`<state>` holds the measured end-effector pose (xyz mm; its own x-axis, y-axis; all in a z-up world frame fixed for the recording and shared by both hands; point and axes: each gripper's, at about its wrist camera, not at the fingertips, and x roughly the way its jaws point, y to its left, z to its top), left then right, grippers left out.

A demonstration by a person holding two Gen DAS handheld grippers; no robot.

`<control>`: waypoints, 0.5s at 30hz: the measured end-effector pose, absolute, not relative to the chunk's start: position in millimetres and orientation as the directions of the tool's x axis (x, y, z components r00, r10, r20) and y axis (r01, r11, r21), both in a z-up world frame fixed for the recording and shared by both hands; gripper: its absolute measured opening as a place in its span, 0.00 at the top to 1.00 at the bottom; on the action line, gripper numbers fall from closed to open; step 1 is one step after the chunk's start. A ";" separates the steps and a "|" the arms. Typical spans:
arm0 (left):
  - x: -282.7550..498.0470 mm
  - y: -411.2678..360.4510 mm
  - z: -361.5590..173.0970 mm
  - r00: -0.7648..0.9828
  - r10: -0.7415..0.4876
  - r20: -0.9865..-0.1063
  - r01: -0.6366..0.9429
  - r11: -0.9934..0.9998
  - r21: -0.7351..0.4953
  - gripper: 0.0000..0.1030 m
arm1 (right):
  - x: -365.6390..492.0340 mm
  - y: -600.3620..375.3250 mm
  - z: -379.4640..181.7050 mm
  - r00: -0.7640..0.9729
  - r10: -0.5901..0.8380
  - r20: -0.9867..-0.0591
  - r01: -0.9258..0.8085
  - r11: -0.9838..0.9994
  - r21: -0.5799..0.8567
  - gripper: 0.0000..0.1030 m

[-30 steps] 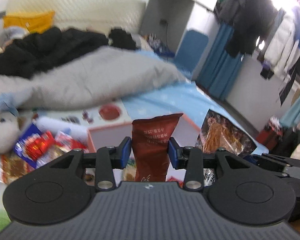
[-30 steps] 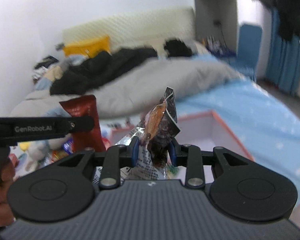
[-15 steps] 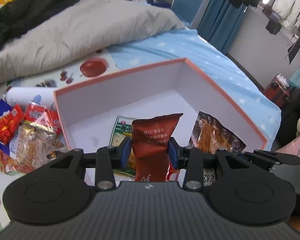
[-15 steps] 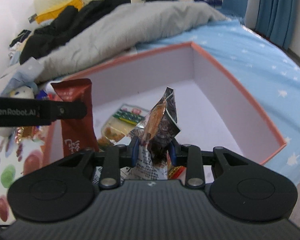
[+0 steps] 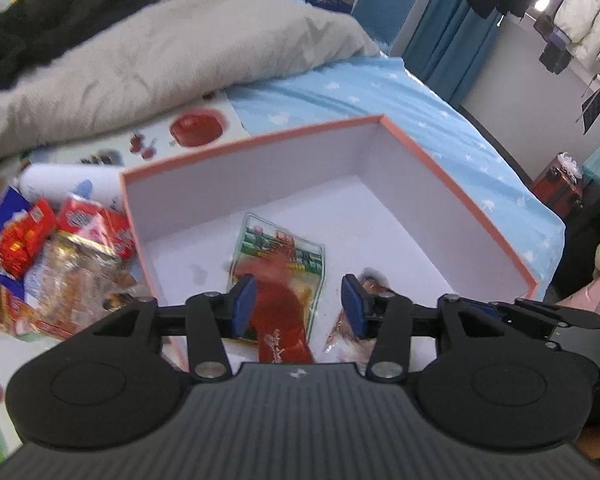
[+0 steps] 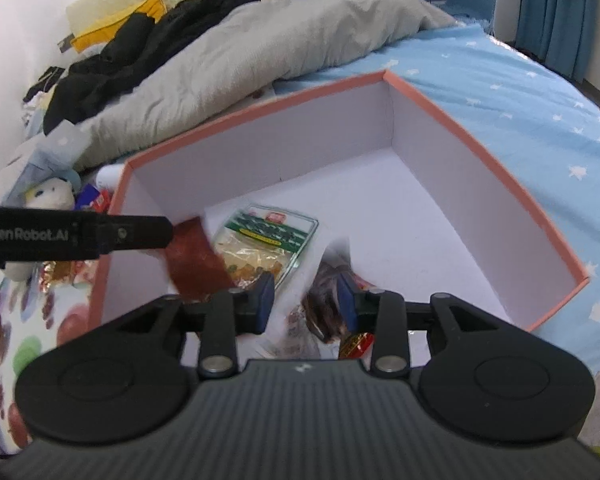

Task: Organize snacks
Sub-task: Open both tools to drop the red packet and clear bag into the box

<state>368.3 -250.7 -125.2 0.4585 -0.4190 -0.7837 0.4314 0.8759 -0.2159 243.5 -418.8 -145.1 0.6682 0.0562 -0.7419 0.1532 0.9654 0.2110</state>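
Observation:
An open pink-rimmed box (image 5: pixel 460 192) with a white inside lies on the bed, and a green-labelled clear packet (image 5: pixel 280 252) lies flat on its floor. My left gripper (image 5: pixel 298 308) hangs over the box's near left part. Its jaws are opening, and a blurred red snack packet (image 5: pixel 280 316) is slipping down between them, clear of the right pad. My right gripper (image 6: pixel 306 300) is beside it over the same box (image 6: pixel 480 160), jaws opening. A blurred dark packet (image 6: pixel 324 304) drops between them. The red packet (image 6: pixel 196 260) shows tilted under the left gripper's finger (image 6: pixel 80 234).
Several loose snack packets (image 5: pixel 60 248) are heaped on a fruit-print mat left of the box. A grey duvet (image 5: pixel 180 60) and dark clothes lie behind it. Blue starred sheet (image 6: pixel 520 92) spreads to the right. A plush toy (image 6: pixel 48 196) sits at the far left.
Both grippers came down over the box and their jaws widened. The red packet and the dark packet, held upright before, have slipped down and tilted toward the box floor.

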 end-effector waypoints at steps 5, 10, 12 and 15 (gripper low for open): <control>349.6 -238.6 -89.5 0.517 -0.429 -0.741 0.444 0.874 -0.196 0.47 | 227.2 -412.3 -118.0 0.713 0.047 -0.700 0.141 0.968 0.209 0.63; 324.1 -221.6 -55.6 0.569 -0.440 -0.695 0.450 0.874 -0.185 0.47 | 206.2 -401.1 -87.6 0.757 0.036 -0.652 0.126 0.971 0.201 0.63; 312.2 -214.1 -43.2 0.588 -0.442 -0.677 0.453 0.874 -0.177 0.47 | 198.7 -395.0 -77.9 0.769 0.032 -0.639 0.121 0.973 0.195 0.63; 294.6 -200.3 -23.9 0.620 -0.444 -0.647 0.456 0.875 -0.164 0.47 | 186.6 -386.2 -62.8 0.790 0.032 -0.613 0.109 0.975 0.192 0.63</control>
